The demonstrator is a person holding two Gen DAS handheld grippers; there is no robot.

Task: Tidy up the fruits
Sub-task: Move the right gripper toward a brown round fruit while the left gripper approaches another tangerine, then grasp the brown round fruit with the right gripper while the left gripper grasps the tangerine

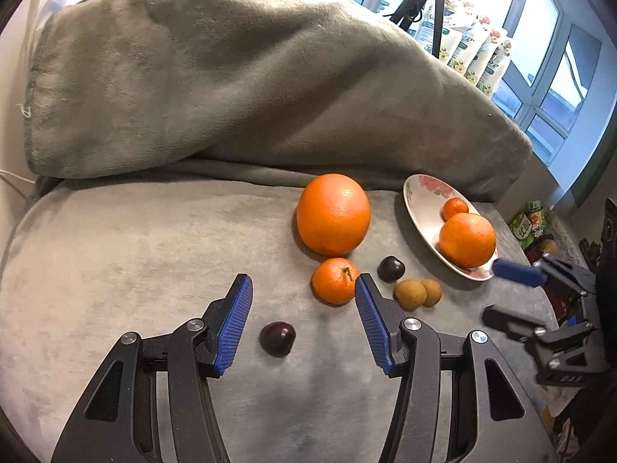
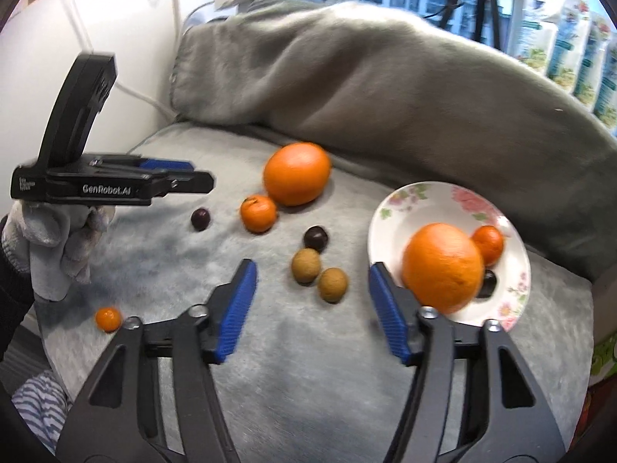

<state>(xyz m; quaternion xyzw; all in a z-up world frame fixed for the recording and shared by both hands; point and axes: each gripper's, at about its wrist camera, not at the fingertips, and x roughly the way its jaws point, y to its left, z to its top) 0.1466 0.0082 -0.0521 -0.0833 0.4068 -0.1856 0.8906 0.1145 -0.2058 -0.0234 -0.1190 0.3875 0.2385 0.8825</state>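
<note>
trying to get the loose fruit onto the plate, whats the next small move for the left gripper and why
Probably ease the left gripper down and forward around the dark plum and close on it. Its jaws stand open and empty, and the plum lies on the grey blanket just below and between the fingertips, apart from other fruit. The flowered plate already holds an orange and still has bare room.

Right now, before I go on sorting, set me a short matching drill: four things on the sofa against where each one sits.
Things:
1. big orange
2. dark plum
3. two brown fruits
4. tiny orange

Places:
A. near the cushion's front edge, below the gloved hand
B. on the flowered plate
C. between the left gripper fingers, untouched
D. side by side on the blanket, beside the plate

Pairs: 1-B, 2-C, 3-D, 4-A
</note>
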